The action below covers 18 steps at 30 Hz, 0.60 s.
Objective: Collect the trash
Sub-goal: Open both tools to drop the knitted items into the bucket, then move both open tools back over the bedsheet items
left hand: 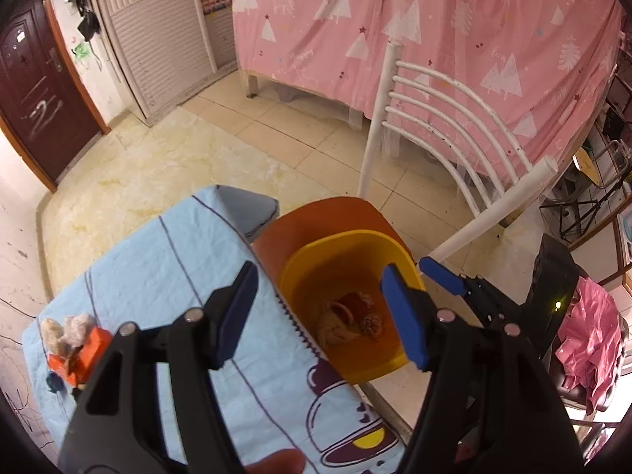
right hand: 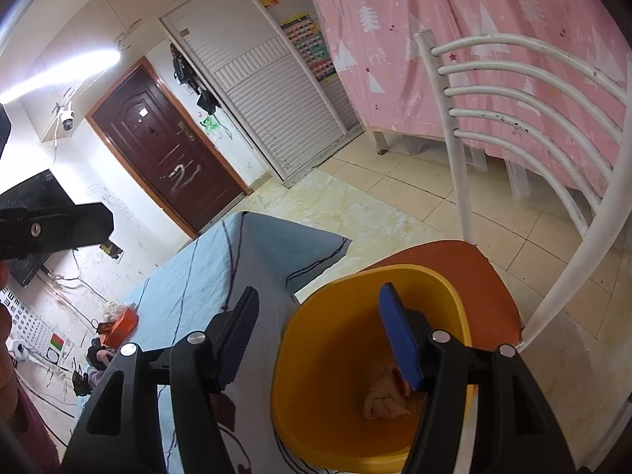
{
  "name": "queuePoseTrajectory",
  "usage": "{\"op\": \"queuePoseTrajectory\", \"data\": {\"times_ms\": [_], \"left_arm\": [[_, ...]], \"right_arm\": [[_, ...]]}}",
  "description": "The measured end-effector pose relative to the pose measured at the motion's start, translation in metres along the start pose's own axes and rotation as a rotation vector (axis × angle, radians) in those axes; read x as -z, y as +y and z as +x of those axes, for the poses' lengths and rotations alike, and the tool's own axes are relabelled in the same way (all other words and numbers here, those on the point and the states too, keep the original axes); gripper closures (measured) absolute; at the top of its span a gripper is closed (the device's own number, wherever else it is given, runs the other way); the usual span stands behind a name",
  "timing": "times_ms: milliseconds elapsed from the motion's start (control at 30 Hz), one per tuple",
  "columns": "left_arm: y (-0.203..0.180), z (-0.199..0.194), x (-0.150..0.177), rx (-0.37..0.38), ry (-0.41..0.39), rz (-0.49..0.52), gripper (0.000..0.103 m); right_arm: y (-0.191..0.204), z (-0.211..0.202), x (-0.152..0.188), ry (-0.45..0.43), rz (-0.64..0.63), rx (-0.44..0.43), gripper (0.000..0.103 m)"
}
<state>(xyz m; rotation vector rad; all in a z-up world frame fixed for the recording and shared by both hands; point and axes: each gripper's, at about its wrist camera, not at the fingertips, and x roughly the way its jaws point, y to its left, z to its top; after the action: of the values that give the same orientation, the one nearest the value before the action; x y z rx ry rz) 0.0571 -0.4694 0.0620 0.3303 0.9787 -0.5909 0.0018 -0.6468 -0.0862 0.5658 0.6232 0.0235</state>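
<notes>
A yellow bin [left hand: 316, 260] stands on an orange chair seat [left hand: 316, 217] beside the table; it also shows in the right wrist view [right hand: 328, 339]. Crumpled trash [left hand: 347, 322] lies inside it, also visible in the right wrist view [right hand: 381, 395]. My left gripper [left hand: 322, 314] is open and empty, over the bin's near rim. My right gripper [right hand: 320, 335] is open and empty above the bin; it also shows in the left wrist view [left hand: 438, 272]. An orange box with crumpled tissue [left hand: 75, 339] lies on the light blue tablecloth [left hand: 158, 284] at the left.
A white metal chair back [left hand: 446, 118] rises behind the bin. A bed with pink sheet [left hand: 434, 19] stands beyond. A dark door [left hand: 35, 91] and white wardrobe [left hand: 158, 39] are at the far left. Pink cloth [left hand: 592, 335] lies on a seat at right.
</notes>
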Motion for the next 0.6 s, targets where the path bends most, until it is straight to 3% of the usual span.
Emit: {"op": "queuePoseTrajectory", "data": {"times_ms": [267, 600], "left_arm": [[0.047, -0.028, 0.011, -0.052, -0.04, -0.046, 0.04], [0.146, -0.077, 0.045, -0.146, -0.098, -0.168, 0.04]], "right_arm": [[0.036, -0.013, 0.003, -0.032, -0.077, -0.052, 0.043], [0.104, -0.021, 0.008, -0.08, -0.21, -0.161, 0.039]]}}
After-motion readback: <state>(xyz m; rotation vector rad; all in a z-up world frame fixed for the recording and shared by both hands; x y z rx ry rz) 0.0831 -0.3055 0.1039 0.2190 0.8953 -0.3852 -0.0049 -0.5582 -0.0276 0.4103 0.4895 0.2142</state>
